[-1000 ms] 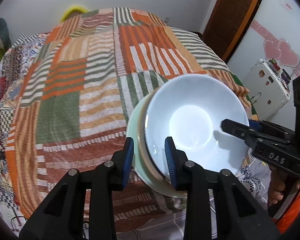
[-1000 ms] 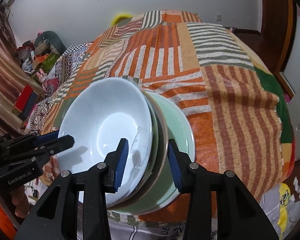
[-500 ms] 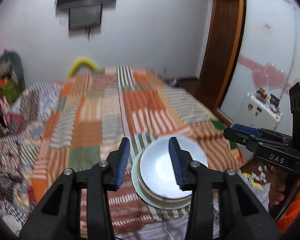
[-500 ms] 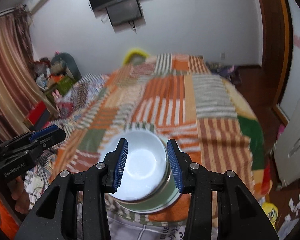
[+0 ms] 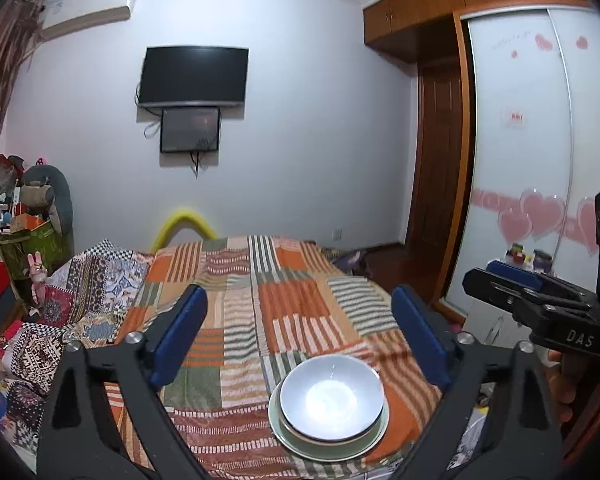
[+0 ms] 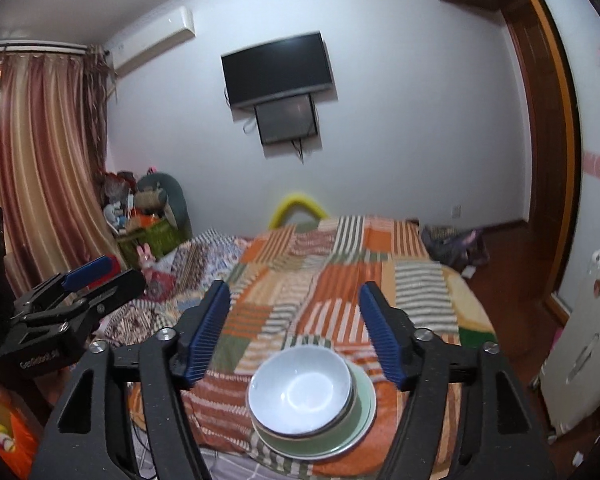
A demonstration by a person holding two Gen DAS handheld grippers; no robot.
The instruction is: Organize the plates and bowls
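Observation:
A white bowl (image 5: 331, 397) sits nested on other dishes on a pale green plate (image 5: 374, 442), near the front edge of a bed with a striped patchwork cover (image 5: 259, 304). The stack shows in the right wrist view too, bowl (image 6: 300, 394) on green plate (image 6: 362, 420). My left gripper (image 5: 300, 336) is wide open and empty, raised well above and behind the stack. My right gripper (image 6: 293, 330) is also wide open and empty, pulled back above the stack. Each gripper appears in the other's view, the right one (image 5: 536, 300) and the left one (image 6: 71, 300).
A wardrobe with white sliding doors (image 5: 540, 160) stands right of the bed. A small white cabinet (image 6: 588, 340) is at the right. A TV (image 5: 193, 76) hangs on the far wall. Clutter and toys (image 5: 27, 232) pile up left of the bed, by curtains (image 6: 39, 184).
Both grippers let go of the dish stack, opened wide and pulled up and back. The stack now rests on the bed, looking smaller and farther away.

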